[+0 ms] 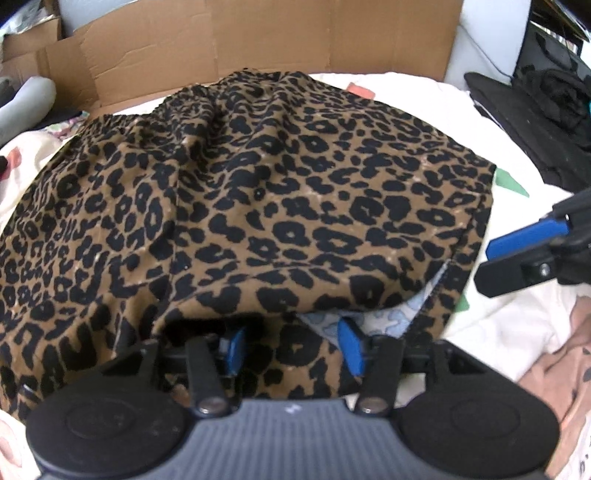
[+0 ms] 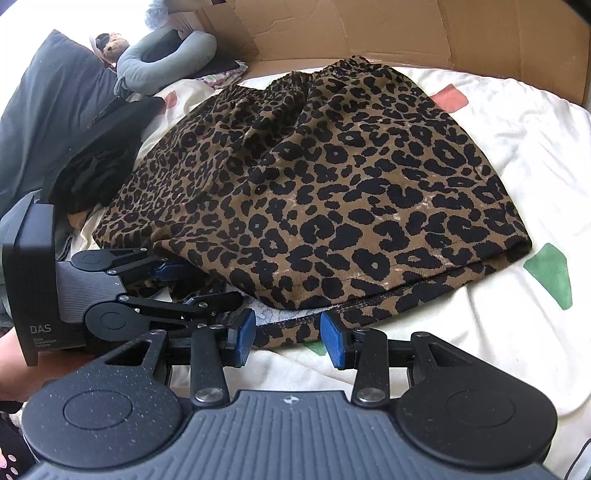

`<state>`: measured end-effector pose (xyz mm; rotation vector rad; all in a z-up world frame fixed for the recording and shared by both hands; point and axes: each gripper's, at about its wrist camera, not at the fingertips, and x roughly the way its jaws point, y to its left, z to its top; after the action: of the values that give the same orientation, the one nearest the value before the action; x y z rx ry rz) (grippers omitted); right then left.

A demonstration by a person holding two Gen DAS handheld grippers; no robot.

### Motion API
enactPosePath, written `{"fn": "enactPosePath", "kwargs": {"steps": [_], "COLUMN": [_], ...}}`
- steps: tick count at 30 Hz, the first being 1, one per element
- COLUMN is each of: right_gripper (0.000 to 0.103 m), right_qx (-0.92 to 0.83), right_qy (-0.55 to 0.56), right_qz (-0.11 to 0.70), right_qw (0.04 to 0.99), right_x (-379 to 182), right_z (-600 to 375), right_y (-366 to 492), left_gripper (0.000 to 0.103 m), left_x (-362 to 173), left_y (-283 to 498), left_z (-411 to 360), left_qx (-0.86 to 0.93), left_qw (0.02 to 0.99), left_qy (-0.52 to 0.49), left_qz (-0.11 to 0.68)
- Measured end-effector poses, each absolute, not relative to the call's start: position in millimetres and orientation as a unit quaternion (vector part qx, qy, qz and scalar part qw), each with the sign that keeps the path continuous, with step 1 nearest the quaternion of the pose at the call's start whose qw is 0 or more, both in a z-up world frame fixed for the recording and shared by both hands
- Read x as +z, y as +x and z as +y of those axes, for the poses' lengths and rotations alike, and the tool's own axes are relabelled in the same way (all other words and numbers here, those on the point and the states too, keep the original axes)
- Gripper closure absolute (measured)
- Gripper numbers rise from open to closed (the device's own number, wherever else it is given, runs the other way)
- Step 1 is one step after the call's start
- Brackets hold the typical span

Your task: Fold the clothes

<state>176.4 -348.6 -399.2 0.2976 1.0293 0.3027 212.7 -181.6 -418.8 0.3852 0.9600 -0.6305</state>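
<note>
A leopard-print garment (image 1: 277,184) (image 2: 332,184) lies on the white patterned sheet (image 2: 517,350), folded over itself, with its elastic waistband (image 2: 332,68) at the far end. My left gripper (image 1: 291,339) sits at the near left corner with its blue pads apart. A flap of the print lies between them and the folded top layer drapes over the fingertips. In the right wrist view the left gripper (image 2: 203,282) reaches in under that fold. My right gripper (image 2: 288,332) (image 1: 487,266) stands at the near hem (image 2: 351,306), pads apart on either side of the hem, not pressing it.
A flattened cardboard sheet (image 1: 258,37) (image 2: 369,29) stands behind the bed. A grey neck pillow (image 2: 162,55), a dark pillow (image 2: 48,92) and black clothing (image 2: 99,155) lie at the left. A black bag (image 1: 535,122) lies at the right edge.
</note>
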Motion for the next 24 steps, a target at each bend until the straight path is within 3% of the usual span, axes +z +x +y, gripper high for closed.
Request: {"fn": "enactPosePath", "kwargs": {"steps": [2, 4, 7, 24], "right_gripper": [0.057, 0.057, 0.057, 0.057], "right_qx": [0.143, 0.144, 0.146, 0.152], "right_qy": [0.143, 0.142, 0.140, 0.147], "right_qz": [0.490, 0.492, 0.493, 0.492], "right_qw": [0.848, 0.847, 0.846, 0.844], "right_x": [-400, -403, -404, -402], "right_z": [-349, -347, -345, -344], "right_y": [178, 179, 180, 176], "left_gripper": [0.063, 0.082, 0.102, 0.102], "left_x": [-419, -418, -414, -372], "left_y": [212, 213, 218, 175], "left_z": [-177, -170, -163, -134], "left_qx": [-0.293, -0.287, -0.280, -0.288], "left_qw": [0.825, 0.828, 0.828, 0.842], "left_qy": [0.177, 0.168, 0.150, 0.098], "left_qz": [0.449, 0.451, 0.462, 0.446]}}
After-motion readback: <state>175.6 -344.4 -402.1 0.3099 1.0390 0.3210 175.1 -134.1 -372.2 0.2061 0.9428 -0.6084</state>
